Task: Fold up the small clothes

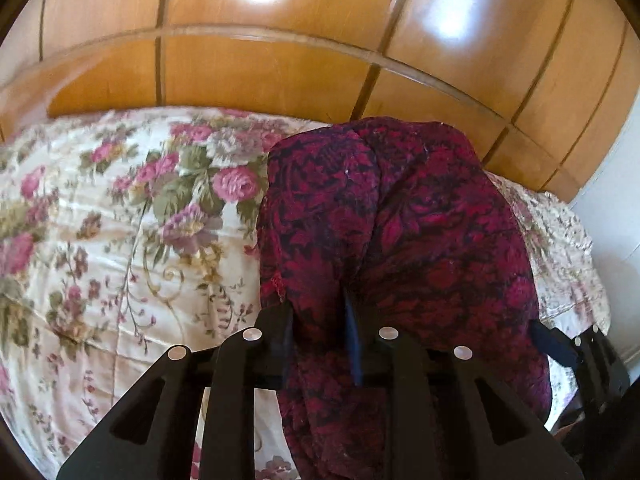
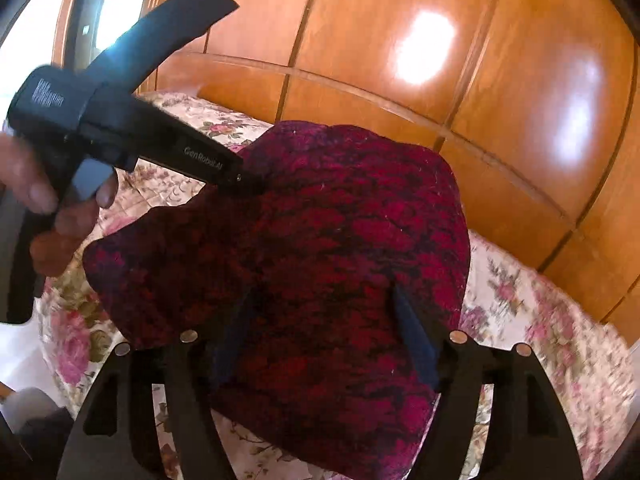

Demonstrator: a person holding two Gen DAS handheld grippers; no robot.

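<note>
Above floral bedspread (image 1: 100, 240): left tongs (image 1: 320, 320) and right tongs (image 2: 324, 320) both clamped on crimson garment (image 1: 400, 220).

Garment (image 1: 400, 240) is crimson-red with a dense black leafy pattern; bedspread (image 1: 120, 220) is cream with pink roses and green leaves; wardrobe panels (image 1: 260, 68) are glossy orange-brown wood; both grippers black

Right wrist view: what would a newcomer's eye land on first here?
The dark red patterned garment fills the middle of the frame, lifted above the floral bedspread, with glossy wooden panels behind. At upper left, the left gripper reaches in, its tip at the cloth's upper edge. The right gripper has cloth draped between its jaws.
</note>
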